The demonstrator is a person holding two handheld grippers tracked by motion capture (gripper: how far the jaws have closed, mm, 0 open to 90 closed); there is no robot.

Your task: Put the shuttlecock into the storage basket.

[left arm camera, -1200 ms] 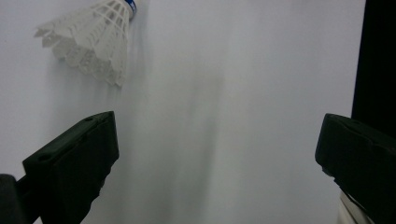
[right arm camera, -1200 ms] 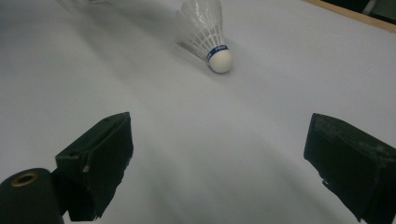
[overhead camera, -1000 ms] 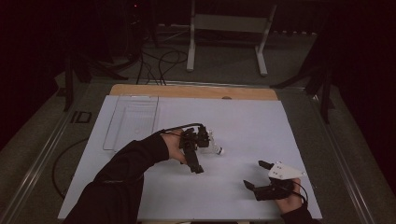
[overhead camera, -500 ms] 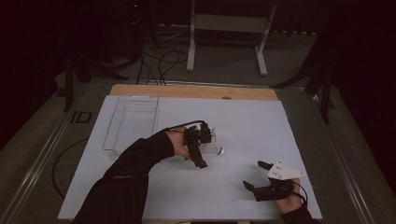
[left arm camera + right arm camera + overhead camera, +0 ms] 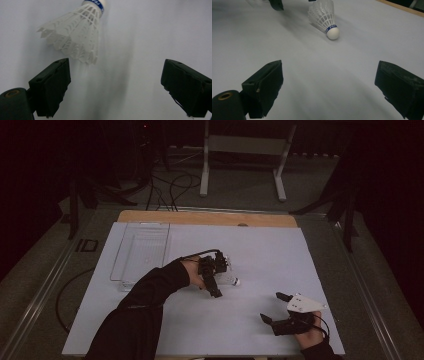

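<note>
Since the earlier frames, the left gripper (image 5: 214,282) has sunk toward the white paper-covered table (image 5: 260,255) and edged closer to the white feathered shuttlecock with a blue band and a white cork tip (image 5: 229,279); its jaws have just been closing a little, with nothing between them. The right gripper (image 5: 276,307) has kept its place.

From the high view, the left gripper reaches in from a dark sleeve (image 5: 145,300) near the table's middle, with the shuttlecock lying on its side just beside it. A clear plastic tray (image 5: 142,251) rests to the left, farther back. The right gripper sits near the front right edge, jaws spread wide, well apart from the shuttlecock.

Through the left gripper view, the two black jaws stand released and wide, gripping nothing; the shuttlecock (image 5: 75,32) lies ahead of the left jaw, feathers toward the camera, not touching either pad.

Through the right gripper view, the jaws gape over bare paper, and the shuttlecock (image 5: 324,18) lies well ahead, cork toward the camera.
</note>
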